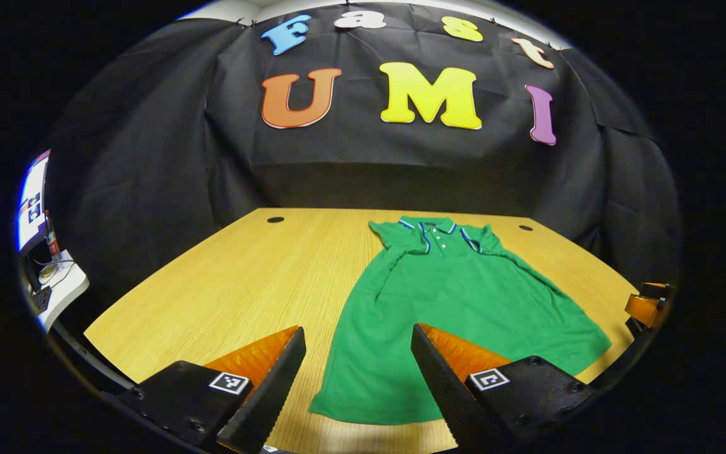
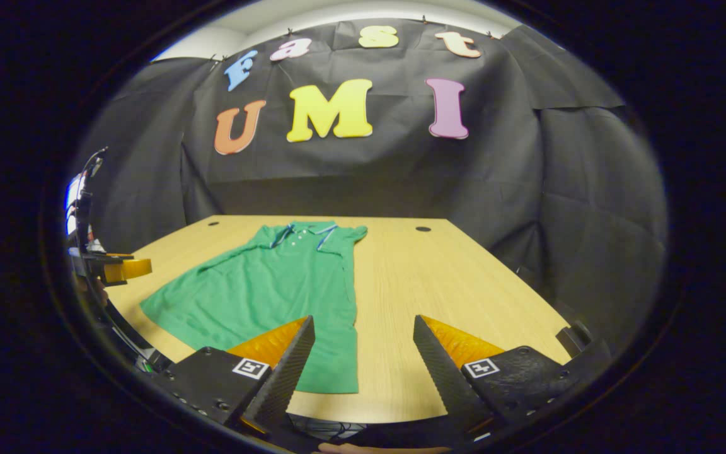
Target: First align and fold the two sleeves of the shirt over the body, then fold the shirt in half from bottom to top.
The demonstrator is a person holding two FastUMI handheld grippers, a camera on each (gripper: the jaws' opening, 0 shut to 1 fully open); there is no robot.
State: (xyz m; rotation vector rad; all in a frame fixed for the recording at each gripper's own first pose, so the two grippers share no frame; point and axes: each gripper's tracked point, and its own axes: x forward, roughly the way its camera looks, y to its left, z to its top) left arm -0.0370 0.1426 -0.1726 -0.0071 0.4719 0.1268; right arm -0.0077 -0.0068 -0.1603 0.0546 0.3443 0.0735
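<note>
One green polo shirt (image 1: pixel 457 309) lies flat on one light wooden table (image 1: pixel 243 277). In the left gripper view its long axis runs from the hem at 6 o'clock to the collar (image 1: pixel 435 228) at 12 o'clock, so the shirt points away from the camera toward the black cloth wall (image 1: pixel 149 157). The collar is trimmed with a striped edge and the placket shows small pale buttons. Both short sleeves lie close against the body near the shoulders; whether they are folded over it cannot be told. The lower right corner of the hem spreads out toward 4 o'clock. Two dark round holes (image 1: pixel 275 219) sit in the table near its far edge, one toward each corner.

In the right gripper view the same shirt (image 2: pixel 275 290) lies at 9 to 10 o'clock of centre, collar far, hem near.

Left gripper (image 1: pixel 358 366): held low at the near table edge, aimed forward, its jaws spread apart over the hem and gripping nothing. It also shows at 9 o'clock in the right gripper view.

Right gripper (image 2: pixel 363 353): held low at the near edge, level, jaws spread apart, with the shirt's near right hem corner under the left finger; nothing held. Bare table shows between the fingers.
</note>
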